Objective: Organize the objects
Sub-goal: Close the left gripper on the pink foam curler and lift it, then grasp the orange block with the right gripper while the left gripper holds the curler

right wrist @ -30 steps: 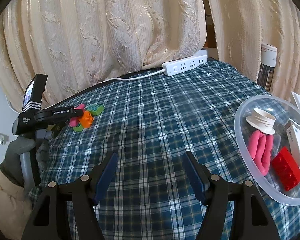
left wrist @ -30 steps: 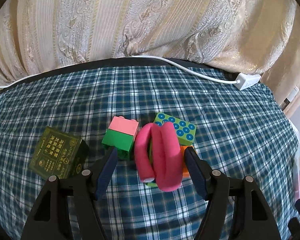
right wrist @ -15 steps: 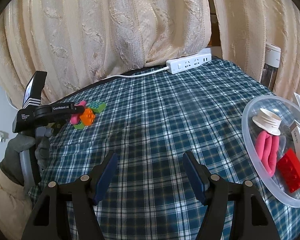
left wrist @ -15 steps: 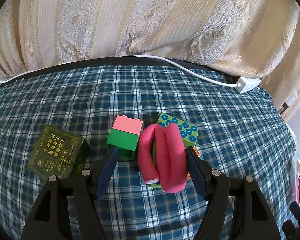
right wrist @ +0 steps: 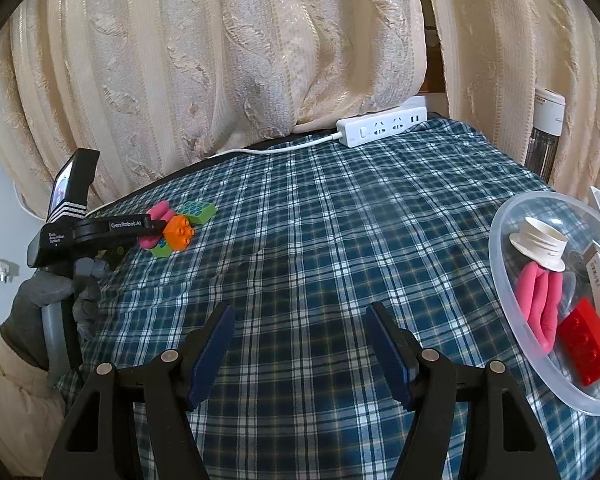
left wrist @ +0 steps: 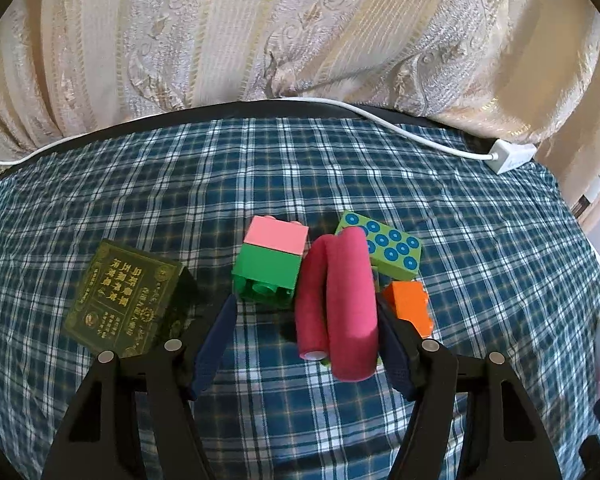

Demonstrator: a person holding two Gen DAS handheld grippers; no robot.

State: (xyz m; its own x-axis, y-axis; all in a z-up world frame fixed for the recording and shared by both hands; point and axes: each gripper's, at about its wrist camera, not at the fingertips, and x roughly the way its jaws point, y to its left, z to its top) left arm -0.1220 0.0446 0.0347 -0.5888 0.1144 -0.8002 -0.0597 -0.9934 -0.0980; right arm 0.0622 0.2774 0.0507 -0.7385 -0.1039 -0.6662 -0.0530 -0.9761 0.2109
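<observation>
My left gripper (left wrist: 304, 308) straddles a folded pink foam roller (left wrist: 340, 300) on the checked cloth. Its jaws are closing. The right pad lies against the roller and the left pad stands clear of it. A pink-on-green brick stack (left wrist: 272, 256) sits just ahead of the left finger. A green dotted brick (left wrist: 388, 246) and an orange brick (left wrist: 410, 308) lie behind and to the right of the roller. My right gripper (right wrist: 300, 312) hangs open over bare cloth, with nothing between its fingers. In the right wrist view, the left gripper (right wrist: 156, 226) shows at far left, held by a gloved hand (right wrist: 44, 292).
A dark green printed box (left wrist: 124, 300) lies left of the left gripper. A clear plastic bowl (right wrist: 512, 360) at the right holds a white cap, another pink roller, a red brick and a white box. A white power strip (right wrist: 380, 126) and its cable run along the curtain.
The left gripper's fingers have drawn slightly closer together, and the pink roller now sits against the right finger. The right gripper's view has barely shifted.
</observation>
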